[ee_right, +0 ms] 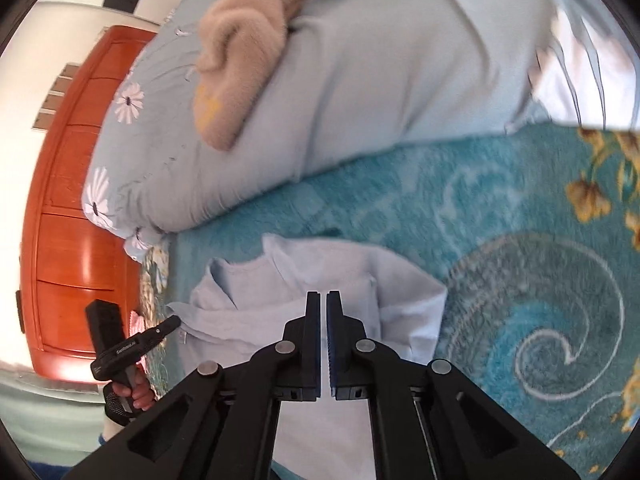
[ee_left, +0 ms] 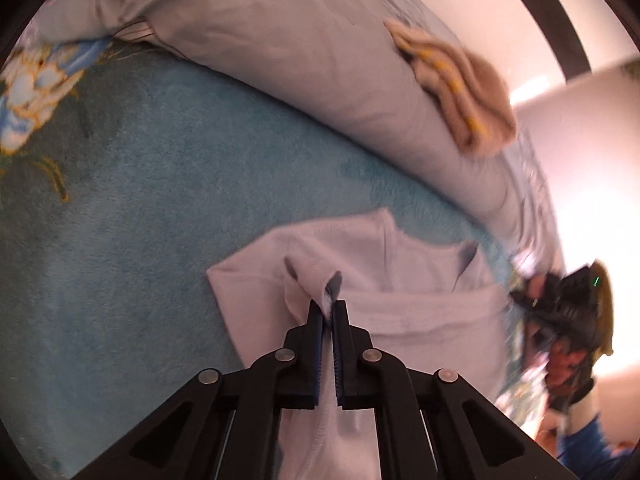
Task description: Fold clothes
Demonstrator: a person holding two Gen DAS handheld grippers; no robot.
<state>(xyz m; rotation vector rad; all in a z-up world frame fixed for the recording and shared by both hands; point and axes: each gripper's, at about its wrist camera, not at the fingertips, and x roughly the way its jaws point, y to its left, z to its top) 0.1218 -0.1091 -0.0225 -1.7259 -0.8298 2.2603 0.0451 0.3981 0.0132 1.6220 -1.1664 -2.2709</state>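
Observation:
A pale lilac-white garment [ee_left: 400, 280] lies partly folded on a teal plush blanket [ee_left: 140, 200]. My left gripper [ee_left: 330, 306] is shut on a bunched fold of this garment, with cloth running between its fingers and lifted off the blanket. The same garment [ee_right: 400, 300] shows in the right wrist view, flat under my right gripper [ee_right: 323, 296]. The right gripper is shut with a thin slit between its pads and no cloth seen in it. The left gripper [ee_right: 132, 344] also appears at the left in the right wrist view. The right gripper [ee_left: 560, 312] appears at the right in the left wrist view.
A large light blue-grey duvet roll [ee_left: 300, 60] lies along the far side of the blanket, also seen in the right wrist view [ee_right: 380, 80]. A beige fleece garment [ee_left: 456, 92] rests on it [ee_right: 248, 52]. A red-brown wooden cabinet [ee_right: 76, 216] stands beside the bed.

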